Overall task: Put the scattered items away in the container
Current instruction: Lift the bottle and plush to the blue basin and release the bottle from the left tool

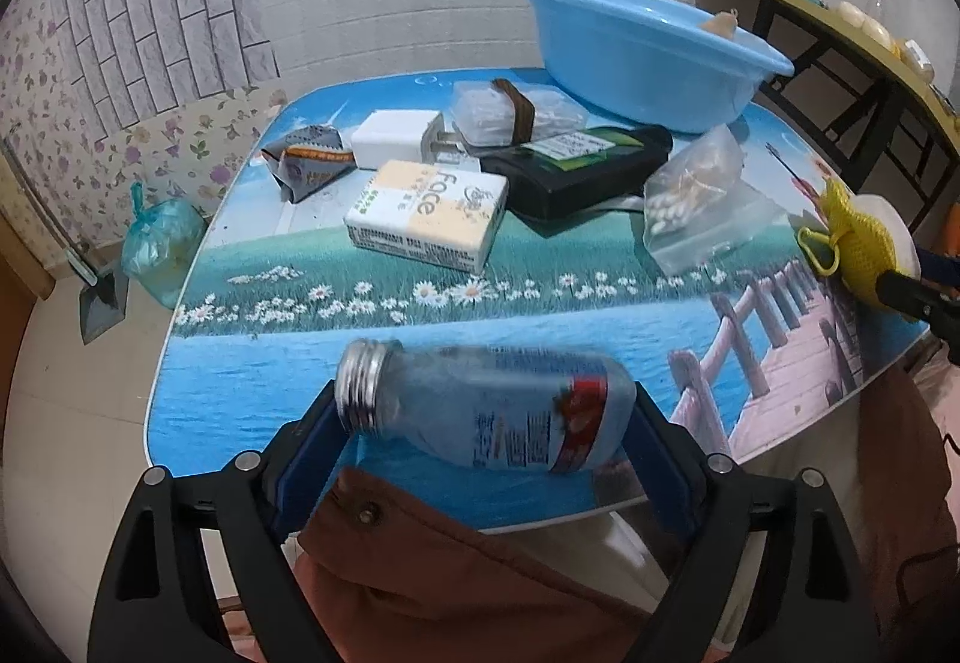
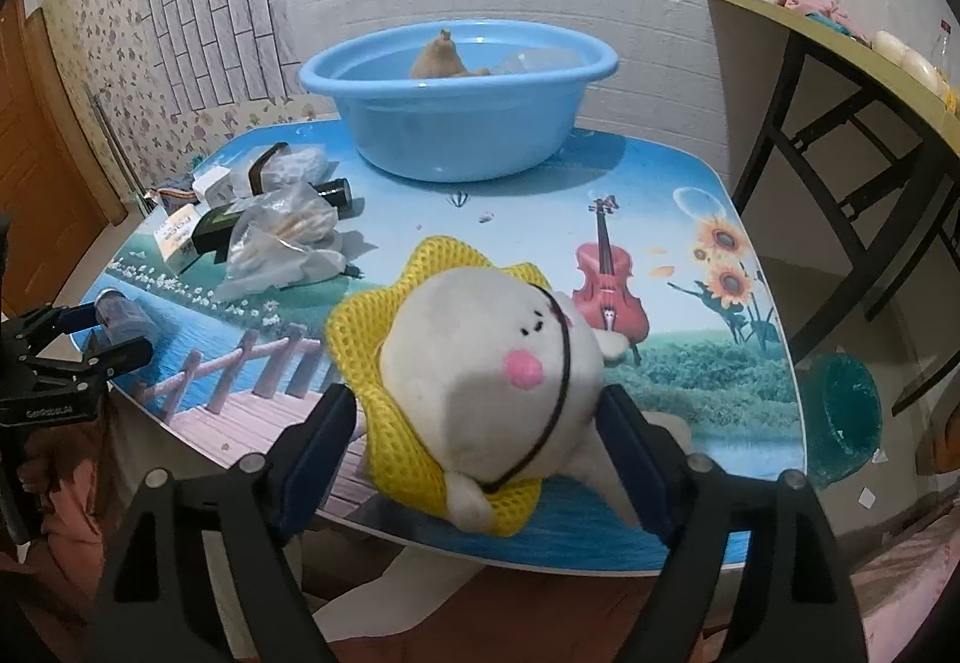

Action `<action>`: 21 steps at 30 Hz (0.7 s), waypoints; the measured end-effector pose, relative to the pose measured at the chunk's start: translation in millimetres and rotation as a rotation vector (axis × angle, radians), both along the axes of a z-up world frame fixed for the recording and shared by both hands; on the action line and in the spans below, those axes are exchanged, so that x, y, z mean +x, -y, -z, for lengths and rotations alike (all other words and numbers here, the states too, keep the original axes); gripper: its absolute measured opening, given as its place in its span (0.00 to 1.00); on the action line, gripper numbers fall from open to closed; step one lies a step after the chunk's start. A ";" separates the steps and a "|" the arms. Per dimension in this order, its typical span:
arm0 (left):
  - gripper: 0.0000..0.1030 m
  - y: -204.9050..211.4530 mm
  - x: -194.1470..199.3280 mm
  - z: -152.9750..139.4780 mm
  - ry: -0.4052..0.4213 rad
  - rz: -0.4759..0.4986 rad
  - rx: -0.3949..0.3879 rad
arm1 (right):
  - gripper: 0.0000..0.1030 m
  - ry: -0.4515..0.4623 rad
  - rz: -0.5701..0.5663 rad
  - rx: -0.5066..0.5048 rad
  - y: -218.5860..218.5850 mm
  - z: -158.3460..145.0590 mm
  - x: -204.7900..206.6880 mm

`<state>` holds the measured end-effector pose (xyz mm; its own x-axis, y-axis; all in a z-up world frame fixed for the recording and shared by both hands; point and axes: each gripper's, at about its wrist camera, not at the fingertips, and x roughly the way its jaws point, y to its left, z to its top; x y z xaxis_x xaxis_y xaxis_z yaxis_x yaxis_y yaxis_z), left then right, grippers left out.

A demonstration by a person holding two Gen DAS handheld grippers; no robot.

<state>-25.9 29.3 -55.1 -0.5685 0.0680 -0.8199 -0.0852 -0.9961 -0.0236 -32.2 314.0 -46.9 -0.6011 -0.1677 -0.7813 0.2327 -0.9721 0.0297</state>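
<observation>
Between the left tongs (image 1: 480, 423), a clear plastic bottle (image 1: 480, 411) sits clamped; right tongs (image 2: 474, 423) squeeze a white plush toy (image 2: 486, 363). Both should release directly above the round blue plastic basin (image 2: 462, 123).

We see a lived-in home. Floral wallpaper (image 2: 90, 27) lines the wall. A picture-printed table (image 1: 420, 303) carries household clutter.
</observation>
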 end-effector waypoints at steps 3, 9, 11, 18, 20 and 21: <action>0.88 -0.7 2.2 3.2 -0.001 0.013 -0.006 | 0.82 0.002 0.006 0.000 -0.7 2.2 -2.1; 0.95 -0.7 2.0 4.4 -0.021 0.028 0.000 | 0.83 0.027 0.029 -0.017 -4.3 11.9 -8.6; 0.99 -1.2 1.7 5.8 -0.033 0.033 0.000 | 0.83 0.021 0.038 -0.021 -5.3 14.8 -9.6; 1.00 -0.3 0.7 7.8 -0.067 0.053 0.007 | 0.90 -0.025 0.022 0.029 0.6 24.4 -8.3; 1.00 -0.3 0.7 8.5 -0.079 0.058 0.009 | 0.93 -0.038 0.012 0.038 3.3 26.2 -6.9; 1.00 0.0 0.6 8.6 -0.081 0.056 0.011 | 0.95 -0.043 0.007 0.037 3.6 26.9 -6.5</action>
